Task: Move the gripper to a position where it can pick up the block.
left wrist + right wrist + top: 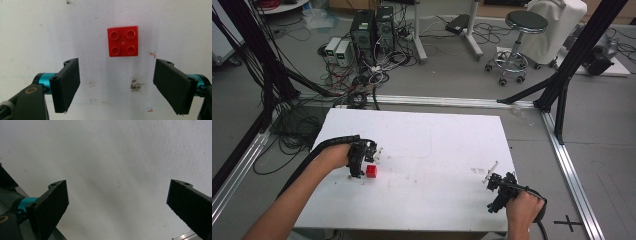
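A red brick (122, 41) is seen lying studs-up near the left edge of the white worktop (437, 135), just beyond the wide-open, empty fingers of the left gripper (117, 85). No grasp has been made. The right gripper (117, 207), likewise spread and empty, is held near the right front corner.

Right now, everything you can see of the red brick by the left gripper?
The small red square plastic building brick has four round studs on top in a two-by-two grid and looks glossy and undamaged. It sits flat, studs up, on the white tabletop, toward its left side in the high view. In the left gripper view it lies just beyond the open left gripper, roughly centred between the black fingers, neither of which touches it. Only the table is in contact with it.
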The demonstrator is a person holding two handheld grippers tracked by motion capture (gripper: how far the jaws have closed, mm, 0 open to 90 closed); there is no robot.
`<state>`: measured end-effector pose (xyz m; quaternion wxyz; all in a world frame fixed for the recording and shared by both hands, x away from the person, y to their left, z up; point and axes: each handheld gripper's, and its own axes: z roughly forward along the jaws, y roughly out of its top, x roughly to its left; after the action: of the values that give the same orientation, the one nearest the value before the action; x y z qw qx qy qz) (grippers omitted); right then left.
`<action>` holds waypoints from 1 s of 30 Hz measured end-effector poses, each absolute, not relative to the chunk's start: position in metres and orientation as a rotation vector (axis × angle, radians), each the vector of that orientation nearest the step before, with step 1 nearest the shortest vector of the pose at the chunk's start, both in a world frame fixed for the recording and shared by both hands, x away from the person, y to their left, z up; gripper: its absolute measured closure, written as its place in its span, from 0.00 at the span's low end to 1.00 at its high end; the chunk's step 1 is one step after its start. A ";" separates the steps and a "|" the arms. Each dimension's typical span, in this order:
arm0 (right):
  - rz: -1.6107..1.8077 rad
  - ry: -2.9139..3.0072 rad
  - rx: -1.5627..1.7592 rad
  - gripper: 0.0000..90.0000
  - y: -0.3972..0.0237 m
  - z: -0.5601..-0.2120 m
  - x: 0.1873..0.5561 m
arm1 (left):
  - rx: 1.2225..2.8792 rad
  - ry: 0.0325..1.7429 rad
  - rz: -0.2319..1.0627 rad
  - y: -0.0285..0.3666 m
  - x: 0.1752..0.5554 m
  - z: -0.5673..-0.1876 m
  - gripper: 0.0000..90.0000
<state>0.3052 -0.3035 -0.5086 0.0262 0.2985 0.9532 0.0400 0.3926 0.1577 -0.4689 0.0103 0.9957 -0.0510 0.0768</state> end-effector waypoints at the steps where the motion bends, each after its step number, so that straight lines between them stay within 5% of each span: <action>1: 0.127 2.945 0.923 0.03 -0.304 -0.508 0.305 | 3.111 -0.163 0.228 0.156 0.393 -0.470 0.24; 30: 0.132 2.948 0.928 0.03 -0.306 -0.509 0.305 | 3.125 -0.104 0.101 0.139 0.400 -0.507 0.25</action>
<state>0.3046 -0.3060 -0.5089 0.0242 0.2999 0.9527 0.0427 0.4000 0.1391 -0.5073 0.0065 0.9989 -0.0333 0.0321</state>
